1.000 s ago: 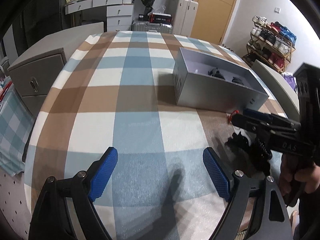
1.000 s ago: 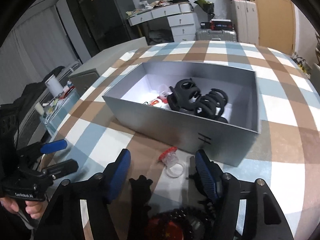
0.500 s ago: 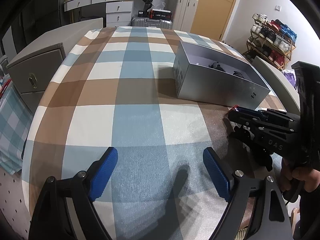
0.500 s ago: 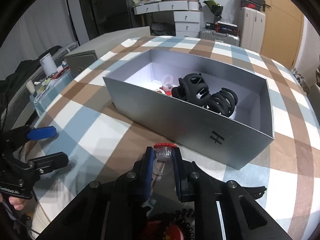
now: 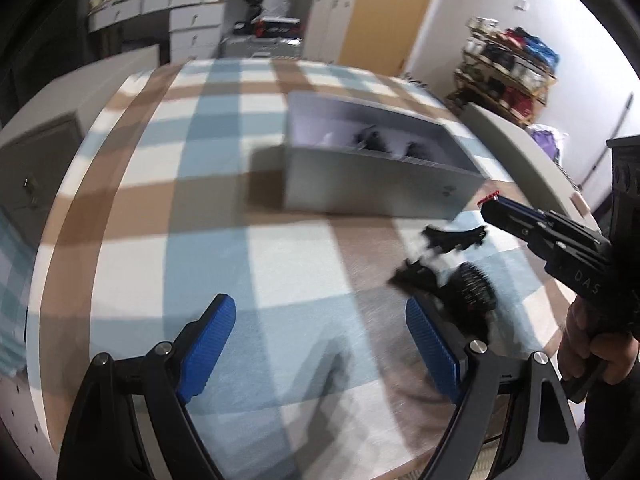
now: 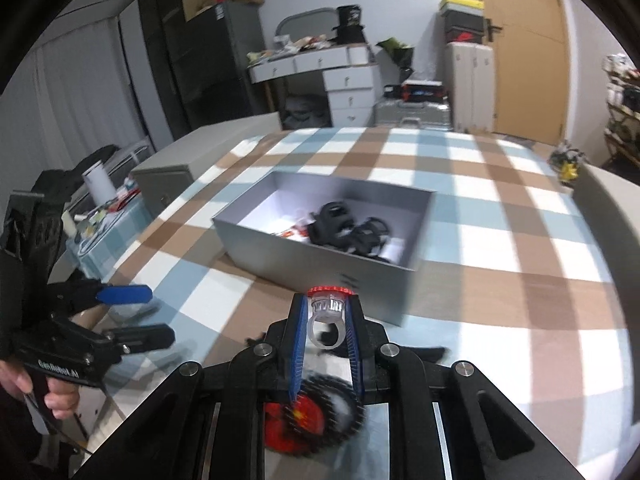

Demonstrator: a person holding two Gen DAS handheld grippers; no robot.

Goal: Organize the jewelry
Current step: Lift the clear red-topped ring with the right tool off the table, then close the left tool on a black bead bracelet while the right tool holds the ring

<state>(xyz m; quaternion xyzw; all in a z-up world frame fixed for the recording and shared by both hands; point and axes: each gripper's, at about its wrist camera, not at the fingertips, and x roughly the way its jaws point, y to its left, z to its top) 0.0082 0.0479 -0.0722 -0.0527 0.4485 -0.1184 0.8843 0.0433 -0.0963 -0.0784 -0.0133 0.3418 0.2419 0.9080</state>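
The right gripper is clamped on a clear plastic ring with a red scalloped top, the band pinched between its blue pads and held off the table. Directly ahead of the fingertips stands the open grey box, resting on the checked tablecloth. Inside it lie black hair claw clips and, to their left, small red and clear pieces too blurred to identify. A dark mark is printed on the box's near wall; it cannot be read.

Below the right gripper, close to its body, lies a dark beaded bracelet around a red disc bearing a yellow mark. Further black clips lie on the cloth ahead and to the right of the left gripper.

The left gripper hangs above the tablecloth with its blue pads spread wide and nothing between them. In the right wrist view its body carries white lettering that appears to read "GenRobot.AI". In the left wrist view the right gripper's body shows the letters "DAS", the rest out of sight.
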